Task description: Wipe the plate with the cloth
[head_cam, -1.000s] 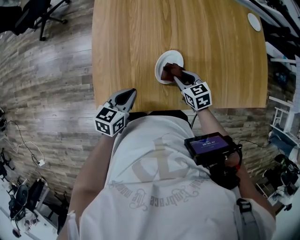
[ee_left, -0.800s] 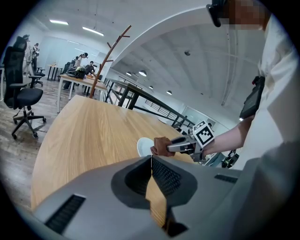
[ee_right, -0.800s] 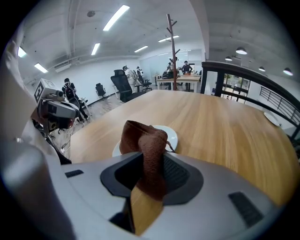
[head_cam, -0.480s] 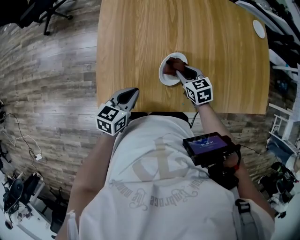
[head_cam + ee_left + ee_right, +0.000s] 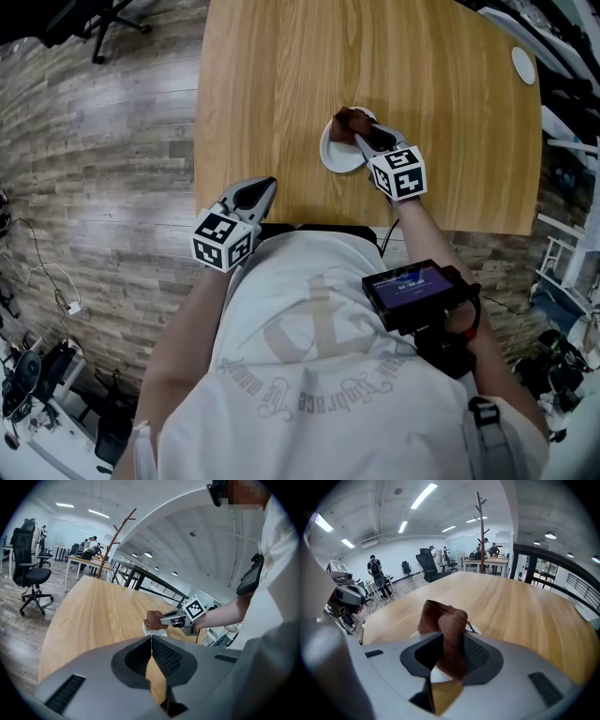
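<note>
A small white plate (image 5: 336,153) lies on the wooden table (image 5: 281,84), a little in from its near edge. My right gripper (image 5: 361,129) is shut on a bunched brown cloth (image 5: 351,119) at the plate's far rim. In the right gripper view the brown cloth (image 5: 445,630) is pinched between the jaws, with the plate (image 5: 440,674) showing white beneath. My left gripper (image 5: 262,187) hangs at the table's near edge, left of the plate, jaws closed with nothing in them. From the left gripper view I see the cloth (image 5: 154,619) on the plate (image 5: 152,631).
A small white disc (image 5: 523,64) lies near the table's far right corner. An office chair (image 5: 29,578) stands on the wood floor to the left. Desks and several people are far back in the room.
My right gripper has carried the cloth from the plate's middle toward its far rim. The left gripper has stayed at the table edge.
</note>
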The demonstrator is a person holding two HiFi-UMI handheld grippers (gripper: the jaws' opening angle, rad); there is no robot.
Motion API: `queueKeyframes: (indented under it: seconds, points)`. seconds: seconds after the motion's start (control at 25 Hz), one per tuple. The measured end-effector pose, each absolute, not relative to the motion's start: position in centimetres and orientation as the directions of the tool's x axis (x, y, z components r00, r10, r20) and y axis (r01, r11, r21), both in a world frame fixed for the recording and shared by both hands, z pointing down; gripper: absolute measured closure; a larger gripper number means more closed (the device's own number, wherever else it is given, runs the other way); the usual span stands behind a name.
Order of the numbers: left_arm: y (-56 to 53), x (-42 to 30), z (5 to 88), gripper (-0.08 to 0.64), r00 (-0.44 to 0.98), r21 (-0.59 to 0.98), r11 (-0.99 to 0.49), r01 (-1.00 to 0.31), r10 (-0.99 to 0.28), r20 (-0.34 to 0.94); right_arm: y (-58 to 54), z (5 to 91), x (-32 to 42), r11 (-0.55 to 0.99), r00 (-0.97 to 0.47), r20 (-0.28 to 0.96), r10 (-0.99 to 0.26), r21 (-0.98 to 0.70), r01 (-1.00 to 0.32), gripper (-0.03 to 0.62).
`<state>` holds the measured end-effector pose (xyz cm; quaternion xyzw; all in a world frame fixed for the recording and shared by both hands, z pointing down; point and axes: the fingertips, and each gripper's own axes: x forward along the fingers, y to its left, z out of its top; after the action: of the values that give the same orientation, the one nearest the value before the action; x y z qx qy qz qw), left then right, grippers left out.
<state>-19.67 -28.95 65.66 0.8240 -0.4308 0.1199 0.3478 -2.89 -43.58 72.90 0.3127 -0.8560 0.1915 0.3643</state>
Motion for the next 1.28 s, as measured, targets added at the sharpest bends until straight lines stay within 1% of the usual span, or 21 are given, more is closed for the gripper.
queueKeyframes:
  seconds: [0.28,0.4,0.52,0.68,1.0,1.16,1.28]
  points:
    - [-30.0,-18.3,65.7,0.547,0.63,0.474,-0.423,-0.772,-0.604,0.488,-43.4,72.9,2.0,0.677,-0.471,0.762,-0.444,-0.059,-0.733,0.465]
    - [-30.1,-17.8,65.7,0.547,0.633,0.474,-0.426,-0.77,-0.6,0.489,-44.0,72.9,2.7,0.649,-0.459,0.755,-0.467,-0.059,-0.758,0.465]
    - [-30.0,-17.8,65.8,0.548,0.624,0.472,-0.416,-0.777,-0.604,0.496,-45.0,73.1,1.8,0.668,-0.459,0.754,-0.47,-0.036,-0.743,0.465]
    - [-29.6,-18.5,65.9,0.548,0.597,0.468,-0.384,-0.796,-0.623,0.506,-46.1,73.1,-0.8,0.727,-0.484,0.748,-0.453,-0.005,-0.687,0.465]
    - [-28.7,-20.3,66.1,0.548,0.57,0.463,-0.351,-0.814,-0.634,0.522,-46.1,72.5,-7.1,0.794,-0.605,0.695,-0.389,-0.079,-0.602,0.465]
    - [-28.7,-19.6,65.9,0.546,0.589,0.46,-0.378,-0.804,-0.617,0.522,-45.6,72.3,-6.6,0.79,-0.612,0.687,-0.392,-0.09,-0.607,0.465]
    - [-28.8,-19.6,65.8,0.547,0.604,0.454,-0.403,-0.795,-0.602,0.523,-45.7,72.1,-5.1,0.757,-0.584,0.684,-0.437,-0.07,-0.649,0.465]
